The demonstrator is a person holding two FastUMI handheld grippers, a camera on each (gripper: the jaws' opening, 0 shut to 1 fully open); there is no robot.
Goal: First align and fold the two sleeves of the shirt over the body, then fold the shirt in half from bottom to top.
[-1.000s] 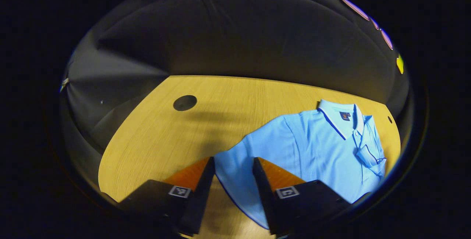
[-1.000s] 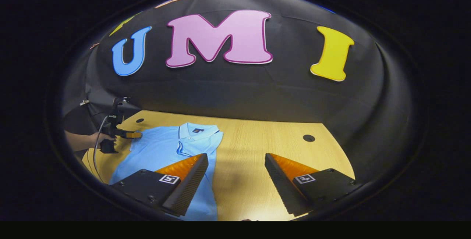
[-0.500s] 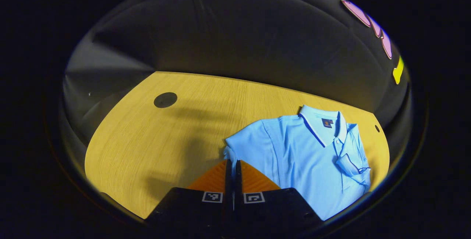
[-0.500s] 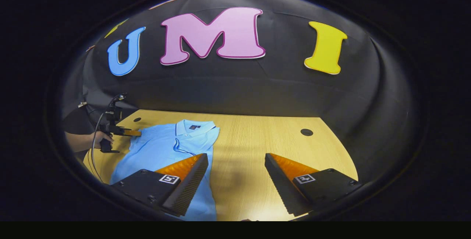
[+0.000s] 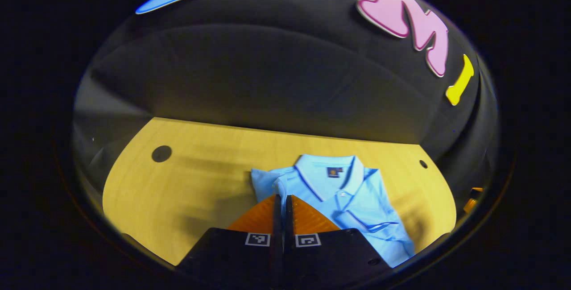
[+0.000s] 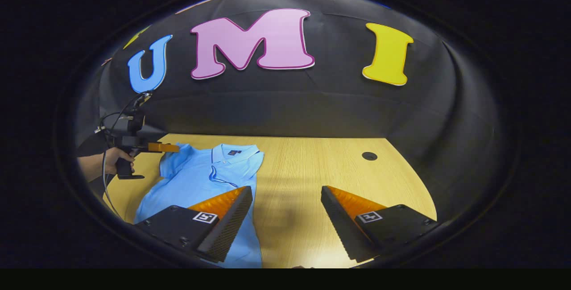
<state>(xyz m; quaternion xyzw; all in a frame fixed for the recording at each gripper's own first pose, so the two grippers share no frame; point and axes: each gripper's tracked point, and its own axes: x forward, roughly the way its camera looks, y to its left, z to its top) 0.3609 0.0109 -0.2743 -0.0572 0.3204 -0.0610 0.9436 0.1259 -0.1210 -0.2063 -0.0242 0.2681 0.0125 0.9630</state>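
Your counter [image 6: 312,165] is a pale wood top running across the booth, with a round dark hole [image 6: 369,155] toward its far right in the right gripper view and another hole [image 5: 161,153] at far left in the left gripper view. The light blue shirt [image 6: 196,183] lies face up on the counter's left part as seen from your right gripper view, collar [image 6: 235,153] toward the back wall and hem toward you, with 1 sleeve already lying folded over the chest [image 5: 379,227]. Your right claw [image 6: 285,218] hangs above the near edge of the counter with its 2 fingers well apart and nothing between them; its left finger [image 6: 227,223] overlaps the shirt's lower right side in the picture, while its other finger sits over bare wood, but you cannot tell whether either touches the cloth. Your left claw [image 5: 282,209] has its 2 fingers pressed together, and in the left gripper view their tips meet at the shirt's shoulder fabric [image 5: 267,183], just beside the collar [image 5: 330,171]. From the right gripper view, your hand [image 6: 117,160] holds that left claw [image 6: 171,148] at the shirt's far left shoulder, raised off the counter with the sleeve cloth [image 6: 174,160] gathered up under its tips.
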